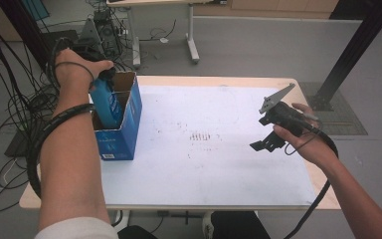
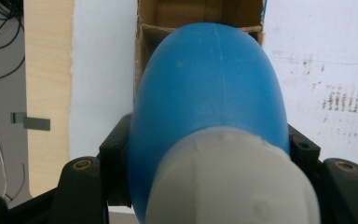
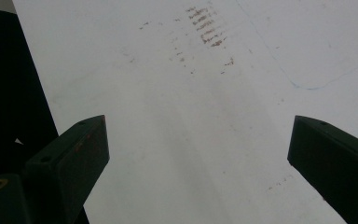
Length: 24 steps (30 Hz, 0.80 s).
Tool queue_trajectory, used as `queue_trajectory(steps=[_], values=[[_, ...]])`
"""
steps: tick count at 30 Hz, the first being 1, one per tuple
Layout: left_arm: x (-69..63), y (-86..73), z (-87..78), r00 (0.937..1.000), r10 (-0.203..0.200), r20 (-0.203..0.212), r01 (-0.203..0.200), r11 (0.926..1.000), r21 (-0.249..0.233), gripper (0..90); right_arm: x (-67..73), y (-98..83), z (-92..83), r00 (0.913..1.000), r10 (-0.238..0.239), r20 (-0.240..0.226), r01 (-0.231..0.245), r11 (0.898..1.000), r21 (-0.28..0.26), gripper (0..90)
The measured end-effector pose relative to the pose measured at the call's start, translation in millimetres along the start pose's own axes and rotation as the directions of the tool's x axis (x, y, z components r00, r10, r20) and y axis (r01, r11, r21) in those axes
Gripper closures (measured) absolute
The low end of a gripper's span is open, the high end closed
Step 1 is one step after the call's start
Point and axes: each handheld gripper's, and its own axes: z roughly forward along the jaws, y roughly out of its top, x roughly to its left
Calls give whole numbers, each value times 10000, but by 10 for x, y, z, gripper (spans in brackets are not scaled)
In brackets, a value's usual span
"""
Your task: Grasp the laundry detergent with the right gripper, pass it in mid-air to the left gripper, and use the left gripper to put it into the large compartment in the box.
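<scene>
The table (image 1: 219, 164) bears an open blue box (image 1: 124, 129) at its left edge. The left gripper (image 2: 209, 154) clamps a blue bottle (image 2: 209, 88) poised part-way into it; the bottle could catch the cardboard divider and tip the box. The right gripper (image 3: 198, 154) hangs wide, empty

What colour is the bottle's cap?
Pale grey cap, on the blue bottle; clearest in the left gripper view.

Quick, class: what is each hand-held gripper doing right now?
Left hand-held gripper: shut on the blue bottle, over the box.
Right hand-held gripper: open, holding nothing.
</scene>
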Motion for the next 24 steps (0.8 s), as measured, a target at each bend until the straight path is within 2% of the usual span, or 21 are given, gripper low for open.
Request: queue_trajectory(steps=[13, 19, 24], values=[[17, -57, 458, 9998, 179, -51, -178, 9997, 190, 372, 4, 31, 48, 10000, -44, -38, 44, 10000, 42, 53], [31, -68, 595, 9994, 303, -172, -299, 9994, 182, 372, -3, 29, 77, 10000, -10, -69, 11, 9999, 109, 54], [46, -75, 690, 9994, 341, -102, -340, 9993, 134, 372, -6, 40, 109, 10000, -5, -90, 6, 9998, 189, 54]])
